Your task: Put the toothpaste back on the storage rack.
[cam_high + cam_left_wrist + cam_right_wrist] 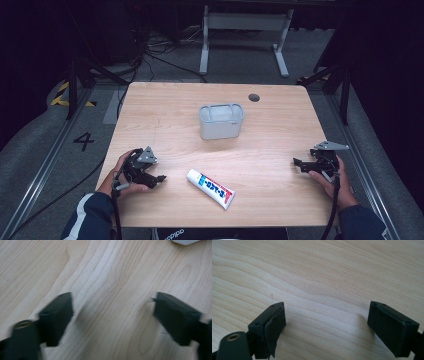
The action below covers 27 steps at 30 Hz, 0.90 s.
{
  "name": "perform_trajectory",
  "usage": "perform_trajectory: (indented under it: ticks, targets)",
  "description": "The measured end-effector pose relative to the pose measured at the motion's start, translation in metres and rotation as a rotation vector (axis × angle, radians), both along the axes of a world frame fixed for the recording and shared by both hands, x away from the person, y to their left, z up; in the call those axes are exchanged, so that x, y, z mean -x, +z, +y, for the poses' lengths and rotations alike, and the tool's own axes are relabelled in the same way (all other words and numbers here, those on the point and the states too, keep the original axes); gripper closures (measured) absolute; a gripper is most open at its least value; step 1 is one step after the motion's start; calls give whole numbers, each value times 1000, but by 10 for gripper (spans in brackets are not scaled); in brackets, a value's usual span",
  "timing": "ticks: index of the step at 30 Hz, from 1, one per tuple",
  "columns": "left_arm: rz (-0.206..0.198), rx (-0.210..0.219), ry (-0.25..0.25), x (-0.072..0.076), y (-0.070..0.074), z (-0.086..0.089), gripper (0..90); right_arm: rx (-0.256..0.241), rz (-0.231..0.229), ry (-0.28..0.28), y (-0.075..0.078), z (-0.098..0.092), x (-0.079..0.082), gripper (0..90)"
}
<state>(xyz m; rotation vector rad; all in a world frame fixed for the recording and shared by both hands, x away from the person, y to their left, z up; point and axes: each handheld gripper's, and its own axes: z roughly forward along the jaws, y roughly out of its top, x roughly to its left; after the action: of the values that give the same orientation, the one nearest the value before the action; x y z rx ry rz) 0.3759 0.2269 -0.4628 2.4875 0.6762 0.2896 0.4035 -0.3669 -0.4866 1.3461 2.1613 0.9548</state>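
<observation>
Even overhead light is brightening the pale worktop [270, 150] while the surrounding floor [40, 135] is sinking into darkness. Motion blur is softening the left tongs [112, 315] in their own view; the right tongs [327, 320] are casting soft, faint shadows on crisp woodgrain.

Left hand-held gripper [159, 177]: black frame, grey three-cornered plate on top, black cable trailing off. Right hand-held gripper [298, 163]: same black build, grey plate, black cable. Jaws: flat black rectangular pads, small screw holes; brass-coloured ring at lower left. Sleeves: dark navy, white stripe on left one.
</observation>
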Motion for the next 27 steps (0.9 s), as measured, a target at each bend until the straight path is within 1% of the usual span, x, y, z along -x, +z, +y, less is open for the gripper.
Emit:
perform_trajectory:
  ticks: [1, 2, 3, 4, 5, 6, 7, 10, 11, 13, 14, 19, 20, 21, 25, 27]
  targets:
    - [-2, -3, -17, 0, 1, -3, 163, 0, 0, 0, 0, 0, 0, 154]
    - [-1, -9, -38, 1, 4, -6, 230, 0, 0, 0, 0, 0, 0, 154]
    - [-7, -10, -48, 1, 5, -7, 212, 0, -1, 0, 0, 0, 0, 154]
    - [-18, -27, -54, 1, 7, -9, 183, 0, -1, 1, 0, 0, 0, 154]
    - [-27, -40, -63, 1, 9, -11, 172, 1, -1, 1, 0, 0, 0, 154]
    - [-21, -37, -83, 1, 13, -12, 185, 1, -1, 1, 0, 0, 0, 154]
    - [-26, -42, -91, 1, 15, -13, 203, 1, -1, 1, 0, 0, 0, 154]
    - [-32, -57, -125, 1, 22, -18, 195, 1, -1, 1, 0, 0, 0, 154]
    - [-26, -62, -133, 2, 24, -20, 198, 1, -1, 1, 0, 0, 0, 154]
    - [-28, -76, -171, 2, 28, -26, 205, 1, -1, 0, 0, 0, 1, 154]
    - [-20, -80, -176, 2, 30, -28, 207, 0, -1, 0, 0, 0, 1, 154]
    - [-16, -118, -250, 2, 40, -48, 207, 0, -1, 0, 0, 0, 1, 154]
    - [-13, -123, -254, 2, 41, -51, 207, 1, -1, 0, 0, 0, 1, 154]
    - [-15, -129, -272, 2, 44, -56, 207, 1, -1, 0, 0, 0, 1, 154]
    - [-19, -138, -333, 2, 51, -74, 212, 0, -1, 0, 0, 0, 1, 154]
    - [-11, -148, -353, 3, 52, -84, 214, 1, -1, 1, 0, 0, 1, 154]
